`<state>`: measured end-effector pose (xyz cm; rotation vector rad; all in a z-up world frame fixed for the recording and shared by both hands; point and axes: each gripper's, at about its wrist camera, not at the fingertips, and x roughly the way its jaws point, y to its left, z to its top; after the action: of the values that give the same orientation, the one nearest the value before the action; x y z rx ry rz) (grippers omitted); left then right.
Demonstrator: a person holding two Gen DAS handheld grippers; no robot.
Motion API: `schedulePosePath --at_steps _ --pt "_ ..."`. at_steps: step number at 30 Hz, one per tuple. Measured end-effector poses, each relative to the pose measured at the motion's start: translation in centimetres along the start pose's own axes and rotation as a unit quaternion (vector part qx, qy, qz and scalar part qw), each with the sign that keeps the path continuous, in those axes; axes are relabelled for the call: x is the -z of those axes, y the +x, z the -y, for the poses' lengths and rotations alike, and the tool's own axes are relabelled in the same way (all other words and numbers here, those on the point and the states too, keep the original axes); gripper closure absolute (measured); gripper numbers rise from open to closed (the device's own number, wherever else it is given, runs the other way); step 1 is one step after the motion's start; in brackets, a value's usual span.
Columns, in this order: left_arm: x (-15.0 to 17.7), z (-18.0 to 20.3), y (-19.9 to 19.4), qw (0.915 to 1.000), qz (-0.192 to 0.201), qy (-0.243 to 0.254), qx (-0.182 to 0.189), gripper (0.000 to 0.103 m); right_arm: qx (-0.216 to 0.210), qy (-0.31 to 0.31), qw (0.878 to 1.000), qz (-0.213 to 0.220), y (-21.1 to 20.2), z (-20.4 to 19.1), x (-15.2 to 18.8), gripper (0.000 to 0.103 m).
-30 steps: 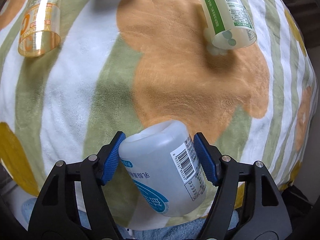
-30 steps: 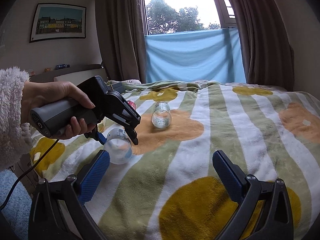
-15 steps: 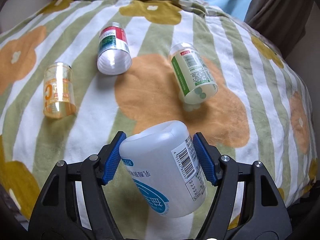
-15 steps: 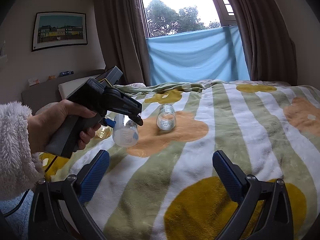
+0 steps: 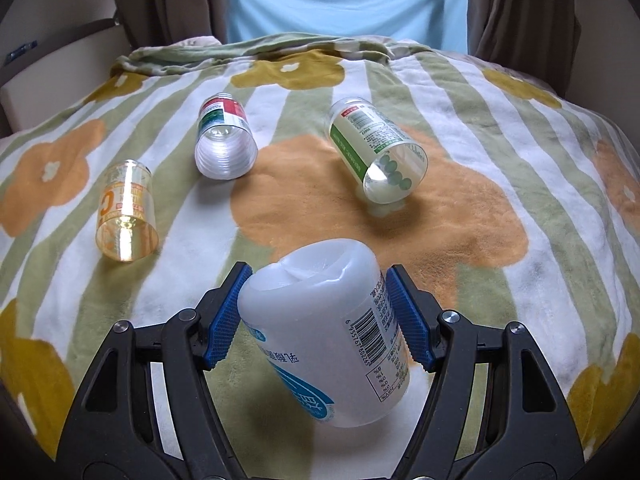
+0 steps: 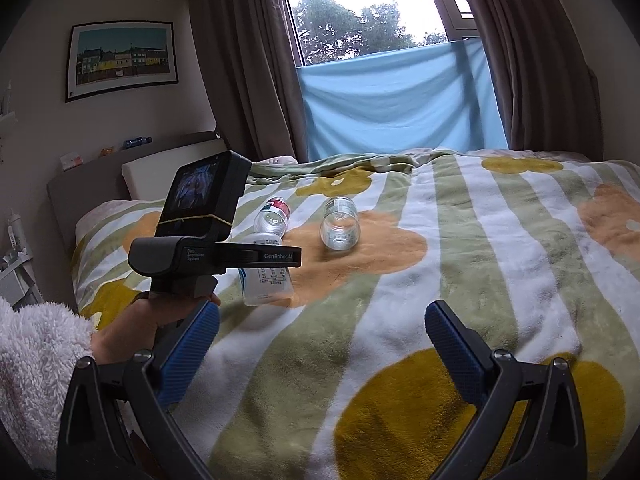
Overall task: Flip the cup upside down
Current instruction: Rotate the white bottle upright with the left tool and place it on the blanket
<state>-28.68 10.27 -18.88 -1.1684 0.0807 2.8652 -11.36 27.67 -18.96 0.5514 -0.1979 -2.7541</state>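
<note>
A white translucent cup [image 5: 320, 332] with a blue label and a barcode sits between the blue pads of my left gripper [image 5: 318, 276], which is shut on it. Its closed end faces up and away from me, a little tilted, and the printing reads upside down. From the right wrist view the same cup [image 6: 266, 280] hangs below the left gripper [image 6: 280, 256], held level by a hand. The cup's lower end is at the blanket; I cannot tell if it touches. My right gripper [image 6: 322, 312] is open and empty, low over the near part of the bed.
Three clear cups lie on their sides on the striped flowered blanket [image 5: 480, 160]: an orange one [image 5: 126, 210], a red-and-green labelled one [image 5: 224, 140] and a green-labelled one [image 5: 376, 148]. The bed drops off at right and front. A headboard and pillow [image 6: 168, 176] stand left.
The left gripper swung from pointing down at the blanket to level. The cup went with it, from lying sideways to closed end up and low over the bed. The right gripper stayed open.
</note>
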Motion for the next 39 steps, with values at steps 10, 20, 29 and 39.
schedulePosePath --at_steps 10,20,29,39 --pt "1.2 0.0 -1.8 0.9993 -0.018 0.01 0.033 0.036 0.0 -0.005 1.0 0.001 -0.2 -0.1 0.0 0.0" --pt "1.5 -1.3 -4.3 0.998 0.03 -0.013 0.054 0.0 0.003 -0.009 1.0 0.0 -0.1 -0.3 0.0 0.0" --pt "2.2 -2.4 -5.9 0.9969 0.04 -0.018 0.065 0.0 0.02 -0.02 1.0 -0.007 0.1 -0.5 0.2 0.0" --pt "2.5 -5.1 -14.2 0.9926 0.103 -0.007 0.064 0.0 0.041 -0.052 0.998 -0.003 -1.0 -2.1 -1.1 0.0"
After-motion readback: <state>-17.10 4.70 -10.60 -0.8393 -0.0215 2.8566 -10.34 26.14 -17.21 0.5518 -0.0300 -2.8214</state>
